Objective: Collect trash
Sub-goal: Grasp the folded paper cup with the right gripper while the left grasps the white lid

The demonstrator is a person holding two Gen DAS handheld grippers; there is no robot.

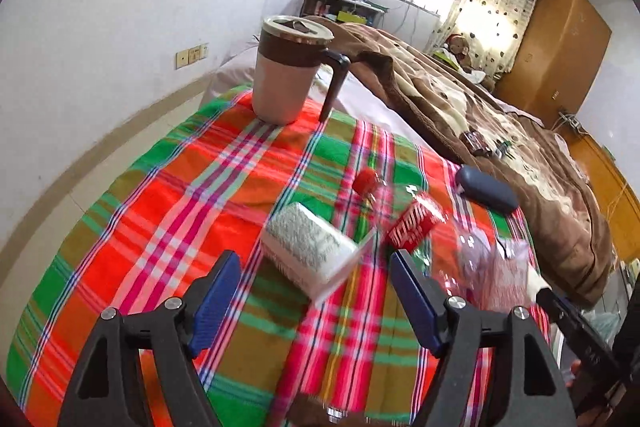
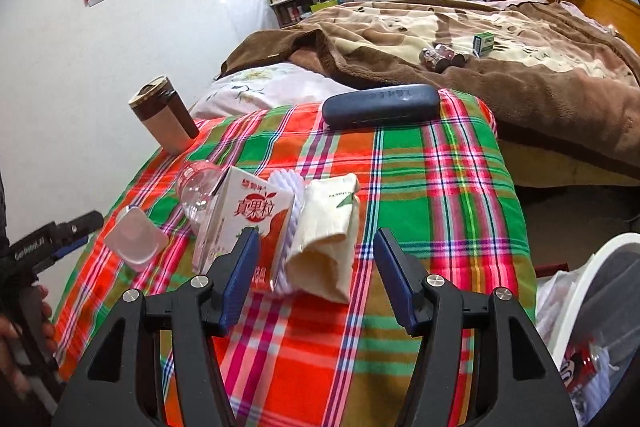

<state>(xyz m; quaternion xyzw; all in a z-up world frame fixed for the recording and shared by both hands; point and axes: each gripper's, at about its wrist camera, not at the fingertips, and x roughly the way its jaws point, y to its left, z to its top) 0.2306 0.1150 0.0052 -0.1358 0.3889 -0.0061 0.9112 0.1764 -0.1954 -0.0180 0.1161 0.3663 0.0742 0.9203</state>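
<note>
Trash lies in a cluster on the plaid cloth (image 2: 440, 187): a white and red drink carton (image 2: 244, 223), a cream paper bag (image 2: 324, 239), a clear bottle (image 2: 200, 191) and a plastic cup (image 2: 136, 239). My right gripper (image 2: 318, 267) is open just short of the paper bag, nothing between its pads. In the left wrist view my left gripper (image 1: 316, 291) is open too, right behind a blurred white box (image 1: 308, 247). Beyond it lies the clear bottle (image 1: 412, 227) with a red cap and red label.
A lidded mug (image 2: 164, 115) stands at the cloth's far left and a dark glasses case (image 2: 380, 105) lies at its far edge. A bed with a brown blanket (image 2: 480, 47) is behind. A white bin (image 2: 580, 287) with a liner holds a red can at the lower right.
</note>
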